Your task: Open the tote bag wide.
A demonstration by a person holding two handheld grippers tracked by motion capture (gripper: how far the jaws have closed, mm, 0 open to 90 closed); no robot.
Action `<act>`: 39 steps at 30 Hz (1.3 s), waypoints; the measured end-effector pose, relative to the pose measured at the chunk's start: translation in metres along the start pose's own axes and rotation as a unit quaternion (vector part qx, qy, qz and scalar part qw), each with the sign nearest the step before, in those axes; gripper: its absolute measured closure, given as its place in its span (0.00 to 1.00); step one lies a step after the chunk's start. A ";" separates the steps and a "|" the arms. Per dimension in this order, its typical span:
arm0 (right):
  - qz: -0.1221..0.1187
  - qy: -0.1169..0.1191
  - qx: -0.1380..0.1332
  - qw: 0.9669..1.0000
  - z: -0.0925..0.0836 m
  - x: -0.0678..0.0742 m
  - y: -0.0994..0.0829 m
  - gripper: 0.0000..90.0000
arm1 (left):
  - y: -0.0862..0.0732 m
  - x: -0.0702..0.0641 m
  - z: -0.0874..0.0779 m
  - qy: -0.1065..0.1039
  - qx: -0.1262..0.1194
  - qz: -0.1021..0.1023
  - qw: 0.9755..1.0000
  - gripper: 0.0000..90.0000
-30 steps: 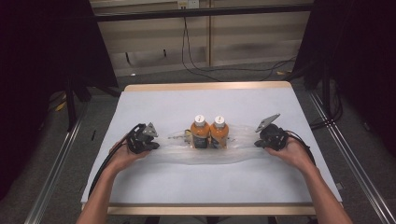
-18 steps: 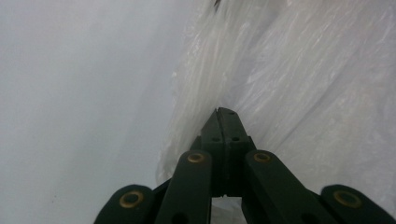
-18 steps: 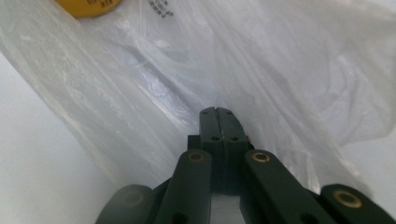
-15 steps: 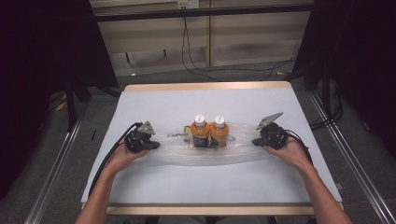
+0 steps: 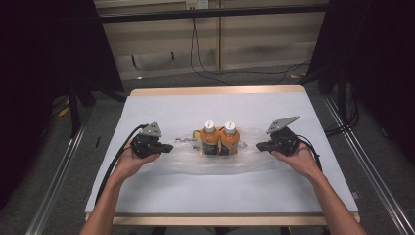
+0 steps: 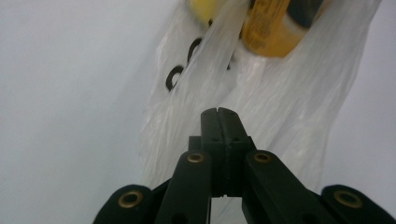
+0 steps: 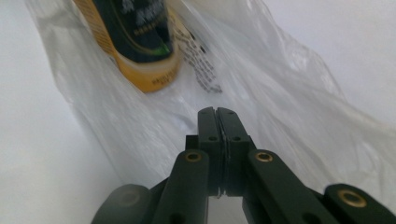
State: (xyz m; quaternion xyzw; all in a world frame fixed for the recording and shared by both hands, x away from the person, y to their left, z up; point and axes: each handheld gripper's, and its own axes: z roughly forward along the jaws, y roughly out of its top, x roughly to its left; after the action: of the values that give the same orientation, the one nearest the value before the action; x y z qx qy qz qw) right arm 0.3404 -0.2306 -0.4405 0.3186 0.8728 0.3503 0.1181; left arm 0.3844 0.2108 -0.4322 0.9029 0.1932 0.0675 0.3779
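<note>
A white-covered table [image 5: 147, 196] carried a clear plastic bag [image 5: 215, 159] spread flat across its middle, with two orange bottles [image 5: 219, 139] standing upright side by side on it, touching. The left gripper [image 5: 165, 147] lay at the bag's left end and the right gripper [image 5: 261, 145] at its right end. Each had its jaws pressed together over the thin plastic; whether film was pinched between them I could not tell.

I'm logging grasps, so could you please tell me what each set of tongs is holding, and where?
Both hold the clear plastic bag around the two orange bottles: the left tongs pinch its left end, the right tongs its right end.
</note>
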 end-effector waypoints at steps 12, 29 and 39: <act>0.006 0.042 -0.041 0.998 0.000 0.017 0.016 0.99 | 0.017 -0.017 0.011 -0.044 -0.046 0.000 0.998 1.00; -0.012 0.045 -0.055 0.997 0.007 0.015 0.051 1.00 | 0.068 -0.078 0.056 -0.100 -0.092 0.037 0.990 1.00; -0.001 0.060 -0.043 0.997 0.028 -0.003 0.063 1.00 | 0.071 -0.083 0.081 -0.070 -0.067 0.051 0.994 1.00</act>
State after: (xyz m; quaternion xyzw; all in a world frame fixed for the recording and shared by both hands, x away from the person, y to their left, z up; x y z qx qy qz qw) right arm 0.3842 -0.1824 -0.4177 0.2908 0.8627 0.4060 0.0793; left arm 0.3516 0.0787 -0.4373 0.8865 0.1150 0.0362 0.4467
